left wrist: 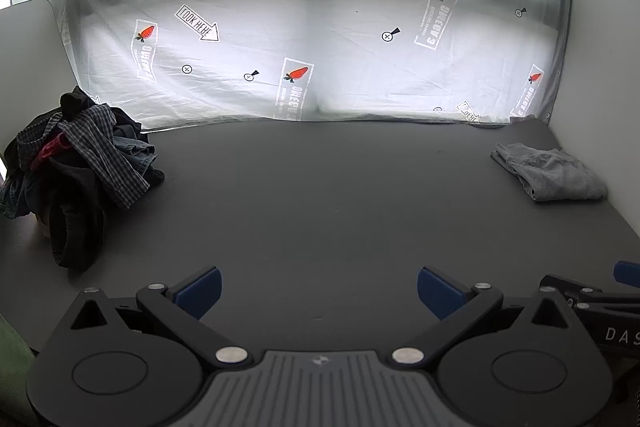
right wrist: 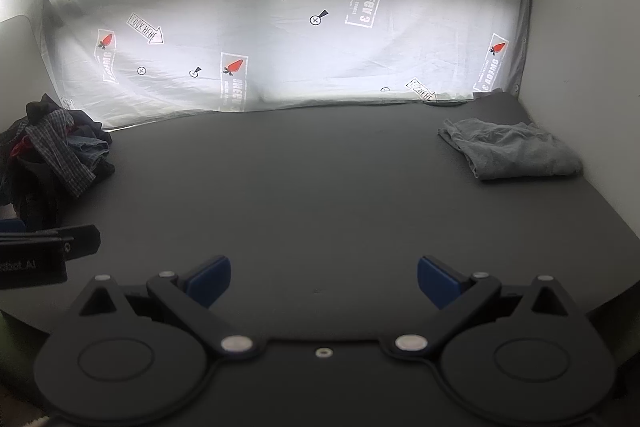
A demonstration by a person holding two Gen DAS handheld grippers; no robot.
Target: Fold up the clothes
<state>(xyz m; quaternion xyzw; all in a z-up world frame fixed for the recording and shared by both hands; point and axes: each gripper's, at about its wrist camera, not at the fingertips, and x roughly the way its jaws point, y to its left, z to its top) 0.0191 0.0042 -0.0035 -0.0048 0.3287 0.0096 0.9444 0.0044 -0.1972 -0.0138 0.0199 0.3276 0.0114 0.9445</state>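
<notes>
At the far left of the dark grey bench (left wrist: 320, 211) sits a heap of unfolded clothes (left wrist: 76, 171), a blue-and-white checked shirt (left wrist: 104, 155) draped over dark garments with a scrap of red showing. The left tool (left wrist: 318, 291) hangs low over the near edge of the bench, its blue-padded fingers (left wrist: 200, 289) spread wide with nothing between them. Just beside it, the right tool (right wrist: 324, 281) is likewise spread wide and empty above bare bench. Behind, a backlit white sheet (left wrist: 320, 39) printed with arrows and red strawberries closes off the far edge. At the far right corner lies a folded grey garment (right wrist: 508, 149), flat on the bench, well apart from both tools.
</notes>
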